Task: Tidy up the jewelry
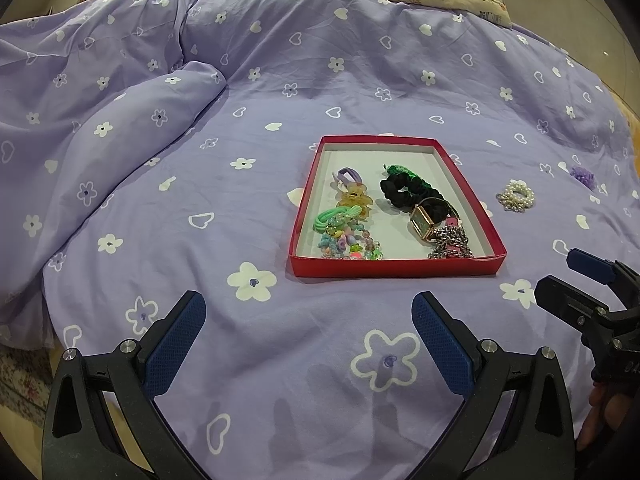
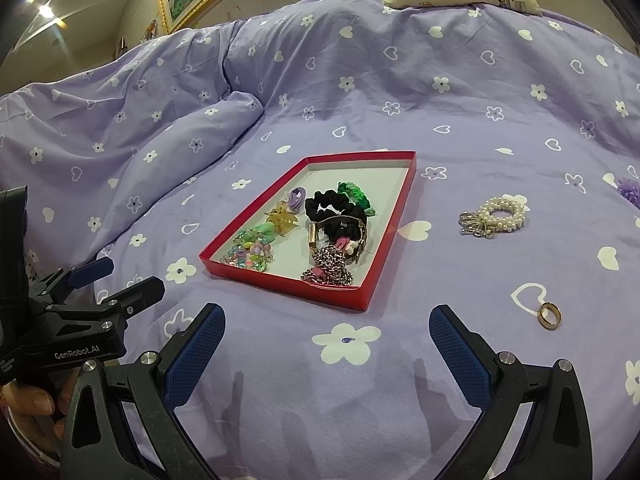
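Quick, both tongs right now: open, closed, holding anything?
Left tongs: open, holding nothing, above the purple bedspread.
Right tongs: open, holding nothing, short of the red tray.

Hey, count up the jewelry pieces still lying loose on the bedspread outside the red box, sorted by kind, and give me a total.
Pearl bracelet with silver butterfly charm: 1
Gold ring: 1
Purple flower-like piece, at the frame edge and only partly seen: 1
Total outside the red box: 3
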The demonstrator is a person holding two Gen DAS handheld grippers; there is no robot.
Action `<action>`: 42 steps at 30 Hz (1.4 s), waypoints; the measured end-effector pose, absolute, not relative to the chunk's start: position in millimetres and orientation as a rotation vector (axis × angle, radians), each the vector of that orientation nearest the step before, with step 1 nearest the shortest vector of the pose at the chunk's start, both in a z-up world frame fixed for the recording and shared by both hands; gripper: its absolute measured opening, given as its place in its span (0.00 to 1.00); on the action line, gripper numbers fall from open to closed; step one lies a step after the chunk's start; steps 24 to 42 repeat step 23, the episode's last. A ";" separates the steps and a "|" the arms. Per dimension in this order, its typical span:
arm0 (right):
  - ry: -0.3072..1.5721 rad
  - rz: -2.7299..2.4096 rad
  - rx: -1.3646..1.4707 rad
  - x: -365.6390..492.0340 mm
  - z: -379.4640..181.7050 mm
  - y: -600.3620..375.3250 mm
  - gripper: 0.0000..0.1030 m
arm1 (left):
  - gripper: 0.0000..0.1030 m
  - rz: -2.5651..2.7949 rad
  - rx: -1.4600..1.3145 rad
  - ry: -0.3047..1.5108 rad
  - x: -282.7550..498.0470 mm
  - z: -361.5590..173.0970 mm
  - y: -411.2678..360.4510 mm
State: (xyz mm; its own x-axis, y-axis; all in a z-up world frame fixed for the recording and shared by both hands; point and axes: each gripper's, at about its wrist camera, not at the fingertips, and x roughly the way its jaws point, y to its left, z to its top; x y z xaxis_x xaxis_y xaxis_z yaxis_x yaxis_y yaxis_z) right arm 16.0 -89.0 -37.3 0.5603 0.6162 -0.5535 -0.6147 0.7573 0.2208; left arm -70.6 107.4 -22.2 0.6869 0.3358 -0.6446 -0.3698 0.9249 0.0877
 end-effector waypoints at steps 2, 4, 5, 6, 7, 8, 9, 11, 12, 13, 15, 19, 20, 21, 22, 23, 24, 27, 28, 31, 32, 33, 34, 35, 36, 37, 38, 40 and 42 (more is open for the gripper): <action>0.654 0.728 0.000 14.8 -37.3 -88.3 1.00 | 1.00 0.395 -0.052 0.711 -70.7 -21.9 106.9; 0.653 0.730 -0.001 14.3 -36.4 -87.6 1.00 | 1.00 0.395 -0.051 0.711 -70.0 -22.0 107.9; 0.653 0.730 -0.001 13.9 -36.1 -87.8 1.00 | 1.00 0.395 -0.051 0.710 -70.0 -21.8 108.0; 0.653 0.729 -0.001 14.7 -35.4 -87.6 1.00 | 1.00 0.396 -0.051 0.708 -70.1 -21.6 107.8; 0.653 0.729 -0.001 14.8 -35.4 -87.6 1.00 | 1.00 0.397 -0.050 0.707 -70.2 -21.2 107.8; 0.654 0.730 0.000 14.7 -35.4 -87.7 1.00 | 1.00 0.398 -0.050 0.707 -70.5 -20.9 107.6; 0.654 0.730 -0.001 14.8 -35.4 -87.7 1.00 | 1.00 0.399 -0.049 0.707 -70.4 -20.7 107.6; 0.652 0.730 -0.001 14.5 -35.4 -87.8 1.00 | 1.00 0.399 -0.050 0.708 -70.3 -20.8 107.5; 0.652 0.730 -0.001 14.6 -34.8 -87.1 1.00 | 1.00 0.398 -0.050 0.709 -70.1 -20.9 107.3; 0.653 0.731 0.000 14.6 -34.2 -87.1 1.00 | 1.00 0.399 -0.050 0.709 -70.3 -20.1 107.9; 0.654 0.731 0.000 14.5 -33.3 -86.8 1.00 | 1.00 0.398 -0.051 0.709 -70.2 -19.6 107.9; 0.653 0.734 0.003 13.4 -30.4 -86.9 1.00 | 1.00 0.395 -0.052 0.710 -69.5 -19.0 107.8; 0.652 0.735 0.003 13.3 -29.7 -86.8 1.00 | 1.00 0.394 -0.053 0.711 -69.1 -18.9 108.1; 0.652 0.735 0.004 13.6 -29.1 -86.9 1.00 | 1.00 0.392 -0.055 0.712 -68.9 -18.3 108.1; 0.652 0.737 0.003 13.2 -28.4 -86.8 1.00 | 1.00 0.391 -0.058 0.712 -68.7 -17.8 108.3; 0.653 0.737 0.003 13.6 -27.9 -86.8 1.00 | 1.00 0.389 -0.062 0.713 -68.6 -17.3 108.9; 0.653 0.737 0.003 13.6 -27.9 -86.8 1.00 | 1.00 0.389 -0.062 0.713 -68.6 -17.3 108.9; 0.653 0.737 0.003 13.6 -27.9 -86.8 1.00 | 1.00 0.389 -0.062 0.713 -68.6 -17.3 108.9; 0.653 0.737 0.003 13.6 -27.9 -86.8 1.00 | 1.00 0.389 -0.062 0.713 -68.6 -17.3 108.9; 0.653 0.737 0.003 13.6 -27.9 -86.8 1.00 | 1.00 0.389 -0.062 0.713 -68.6 -17.3 108.9; 0.653 0.737 0.003 13.6 -27.9 -86.8 1.00 | 1.00 0.389 -0.062 0.713 -68.6 -17.3 108.9; 0.653 0.737 0.003 13.6 -27.9 -86.8 1.00 | 1.00 0.389 -0.062 0.713 -68.6 -17.3 108.9; 0.653 0.737 0.003 13.6 -27.9 -86.8 1.00 | 1.00 0.389 -0.062 0.713 -68.6 -17.3 108.9; 0.653 0.737 0.003 13.6 -27.9 -86.8 1.00 | 1.00 0.389 -0.062 0.713 -68.6 -17.3 108.9; 0.653 0.737 0.003 13.6 -27.9 -86.8 1.00 | 1.00 0.389 -0.062 0.713 -68.6 -17.3 108.9; 0.653 0.737 0.003 13.6 -27.9 -86.8 1.00 | 1.00 0.389 -0.062 0.713 -68.6 -17.3 108.9; 0.653 0.737 0.003 13.6 -27.9 -86.8 1.00 | 1.00 0.389 -0.062 0.713 -68.6 -17.3 108.9; 0.653 0.737 0.003 13.6 -27.9 -86.8 1.00 | 1.00 0.389 -0.062 0.713 -68.6 -17.3 108.9; 0.653 0.737 0.003 13.6 -27.9 -86.8 1.00 | 1.00 0.389 -0.062 0.713 -68.6 -17.3 108.9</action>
